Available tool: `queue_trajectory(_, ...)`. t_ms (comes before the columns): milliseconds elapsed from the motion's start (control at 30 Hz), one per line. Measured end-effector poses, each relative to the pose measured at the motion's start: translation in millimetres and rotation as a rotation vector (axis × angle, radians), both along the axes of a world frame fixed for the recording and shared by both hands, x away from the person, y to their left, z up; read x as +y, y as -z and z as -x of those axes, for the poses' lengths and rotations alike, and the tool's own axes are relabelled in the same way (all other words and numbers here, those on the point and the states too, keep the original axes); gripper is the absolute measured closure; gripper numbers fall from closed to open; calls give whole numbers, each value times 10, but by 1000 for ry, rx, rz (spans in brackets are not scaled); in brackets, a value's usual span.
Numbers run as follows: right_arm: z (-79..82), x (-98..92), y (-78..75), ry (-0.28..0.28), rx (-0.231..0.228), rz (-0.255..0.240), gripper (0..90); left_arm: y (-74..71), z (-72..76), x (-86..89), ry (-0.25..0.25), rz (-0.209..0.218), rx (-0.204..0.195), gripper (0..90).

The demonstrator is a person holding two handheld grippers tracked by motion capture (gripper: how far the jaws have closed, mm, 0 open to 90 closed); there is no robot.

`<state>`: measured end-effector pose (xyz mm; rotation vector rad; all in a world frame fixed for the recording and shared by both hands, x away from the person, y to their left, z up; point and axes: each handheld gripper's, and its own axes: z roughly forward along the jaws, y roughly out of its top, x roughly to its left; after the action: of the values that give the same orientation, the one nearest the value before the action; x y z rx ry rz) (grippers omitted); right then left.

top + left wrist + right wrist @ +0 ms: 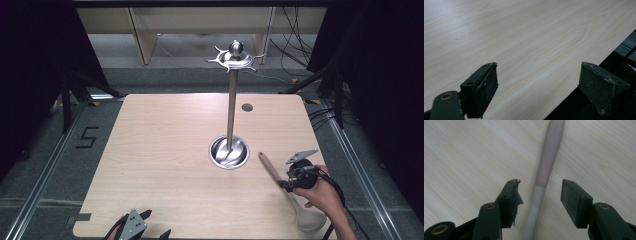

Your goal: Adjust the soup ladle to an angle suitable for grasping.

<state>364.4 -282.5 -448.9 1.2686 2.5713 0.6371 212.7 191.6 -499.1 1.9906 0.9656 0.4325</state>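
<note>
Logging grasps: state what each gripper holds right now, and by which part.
Nothing is held yet. The right gripper straddles the ladle handle with gaps on both sides, pads not pressing. The left gripper stands open over the bare table edge.

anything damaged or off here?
Yes: the pad on one jaw of the right gripper is torn, with a ragged flap curling toward the spoon handle that lies between the open jaws. The left gripper pads look scuffed but whole. Nothing spilled.
</note>
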Motion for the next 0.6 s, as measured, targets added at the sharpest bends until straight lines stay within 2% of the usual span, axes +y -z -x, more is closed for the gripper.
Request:
queue_trajectory(33, -10, 19, 25, 20, 32, -12, 505, 3, 5, -5, -9, 7, 7, 151)
queue_trajectory(67, -31, 5, 33, 2, 17, 3, 512, 4, 4, -6, -7, 8, 3, 150)
queue_trajectory(167, -52, 6, 58, 3, 26, 1, 522, 11, 7, -17, -12, 18, 2, 151)
queue_trajectory(200, -60, 5, 62, 2, 36, 5, 530, 12, 5, -19, -12, 18, 2, 151)
queue_trajectory(233, -84, 18, 89, 17, 59, 8, 541, 4, 1, 0, -5, -11, 4, 150)
queue_trajectory(267, -73, 36, 96, 28, 70, 2, 547, 6, 3, -10, -7, 3, 3, 150)
queue_trajectory(333, -94, 48, 119, 16, 79, 11, 556, 9, 5, -11, -7, 9, 3, 151)
queue_trajectory(367, -114, 44, 127, -4, 68, 27, 558, 5, 7, -9, -10, 6, 5, 151)
queue_trajectory(433, -108, 81, 142, 24, 96, 19, 569, 11, 9, -17, -16, 15, 9, 150)
queue_trajectory(467, -121, 78, 148, 15, 98, 27, 570, 2, 0, 6, 3, -21, 7, 151)
queue_trajectory(500, -121, 78, 148, 15, 98, 27, 570, 2, 0, 6, 3, -21, 7, 151)
queue_trajectory(533, -137, 73, 154, 5, 87, 48, 581, 1, 0, 7, 3, -24, 7, 151)
queue_trajectory(567, -129, 90, 162, 17, 109, 35, 597, 4, 3, 0, 1, -9, 9, 151)
queue_trajectory(600, -154, 73, 177, -4, 100, 62, 607, 8, 5, -12, -1, 8, 5, 150)
